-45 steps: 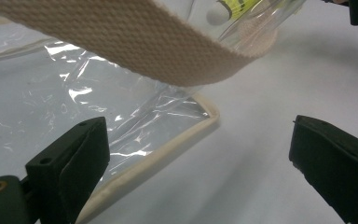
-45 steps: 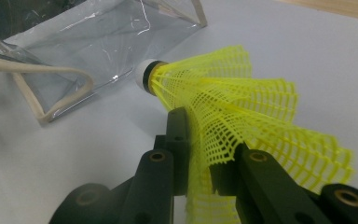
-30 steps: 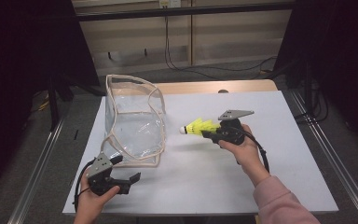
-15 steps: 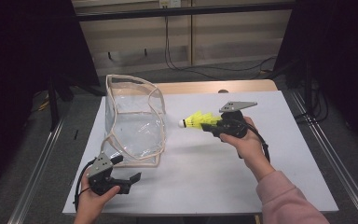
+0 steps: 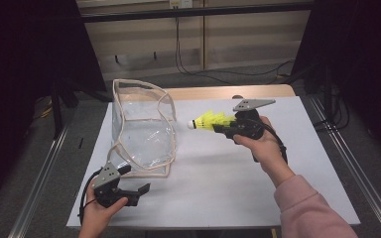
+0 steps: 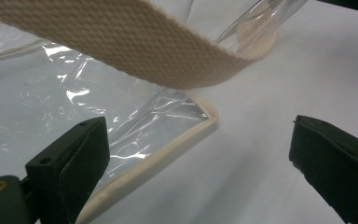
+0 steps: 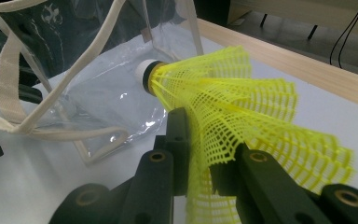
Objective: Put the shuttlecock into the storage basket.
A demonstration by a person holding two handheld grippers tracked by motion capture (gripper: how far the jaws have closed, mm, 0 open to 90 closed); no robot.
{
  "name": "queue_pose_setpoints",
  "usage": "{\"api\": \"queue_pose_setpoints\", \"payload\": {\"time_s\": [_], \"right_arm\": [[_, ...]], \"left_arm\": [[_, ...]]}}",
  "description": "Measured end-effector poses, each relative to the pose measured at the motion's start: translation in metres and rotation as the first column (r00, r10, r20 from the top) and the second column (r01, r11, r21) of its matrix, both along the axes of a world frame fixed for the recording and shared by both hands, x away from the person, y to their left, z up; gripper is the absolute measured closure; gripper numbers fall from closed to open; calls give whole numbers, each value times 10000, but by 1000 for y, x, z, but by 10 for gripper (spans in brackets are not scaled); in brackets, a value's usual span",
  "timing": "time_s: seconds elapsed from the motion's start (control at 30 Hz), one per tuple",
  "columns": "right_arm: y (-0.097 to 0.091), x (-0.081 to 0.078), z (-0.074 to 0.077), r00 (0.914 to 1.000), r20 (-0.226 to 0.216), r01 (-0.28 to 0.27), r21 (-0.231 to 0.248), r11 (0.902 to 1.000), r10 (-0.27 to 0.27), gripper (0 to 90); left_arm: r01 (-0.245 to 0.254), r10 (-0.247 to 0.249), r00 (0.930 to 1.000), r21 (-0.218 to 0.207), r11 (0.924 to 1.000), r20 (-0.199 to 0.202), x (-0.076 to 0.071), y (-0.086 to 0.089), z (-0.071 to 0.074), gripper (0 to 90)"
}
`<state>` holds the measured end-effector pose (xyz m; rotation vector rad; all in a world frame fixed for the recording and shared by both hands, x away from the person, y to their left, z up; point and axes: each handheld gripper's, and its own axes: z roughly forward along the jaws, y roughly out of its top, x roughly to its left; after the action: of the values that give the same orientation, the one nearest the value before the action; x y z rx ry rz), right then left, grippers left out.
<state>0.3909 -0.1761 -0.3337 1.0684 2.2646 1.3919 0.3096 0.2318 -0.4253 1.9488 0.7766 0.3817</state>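
Observation:
A yellow shuttlecock [image 5: 209,120] with a white tip hangs above the white table, and my right gripper [image 5: 222,127] is shut on its mesh skirt [image 7: 233,112]. Its tip points left toward a clear plastic bag [image 5: 141,126] with beige trim that stands open on the left half of the table. My left gripper [image 5: 135,187] rests open near the table's front left, just in front of the bag's lower corner. In the left gripper view the bag's beige edge [image 6: 168,149] lies between the wide-apart jaws, untouched, and a beige strap [image 6: 135,42] crosses overhead.
The white table top [image 5: 218,183] has a wooden strip [image 5: 228,92] along its far edge. Metal rails [image 5: 352,163] run along both sides of the table. Cables hang against the back wall.
My right gripper has risen with the shuttlecock and moved slightly toward the far edge. The left gripper and the bag have stayed put.

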Motion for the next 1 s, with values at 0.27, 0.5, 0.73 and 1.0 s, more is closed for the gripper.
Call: {"api": "queue_pose_setpoints", "payload": {"time_s": [0.27, 0.5, 0.73, 1.0], "right_arm": [[4, 2, 11, 10000, 3, -86, 106, 9999, 86, 801], [7, 2, 21, 9996, 106, -275, 104, 9996, 273, 801], [12, 3, 31, 9991, 204, -370, 91, 9993, 368, 801], [18, 4, 41, 9979, 328, -563, 73, 9984, 560, 801]], "left_arm": [[-7, 7, 10000, -37, 10000, -22, 0, 0, 0, 50], [-23, 22, 10000, -83, 10000, -19, 0, -1, 0, 50], [-5, 5, 10000, -28, 10000, -18, 0, 0, 0, 50], [-32, 32, 10000, -60, 10000, -6, 0, -1, 0, 50]]}}
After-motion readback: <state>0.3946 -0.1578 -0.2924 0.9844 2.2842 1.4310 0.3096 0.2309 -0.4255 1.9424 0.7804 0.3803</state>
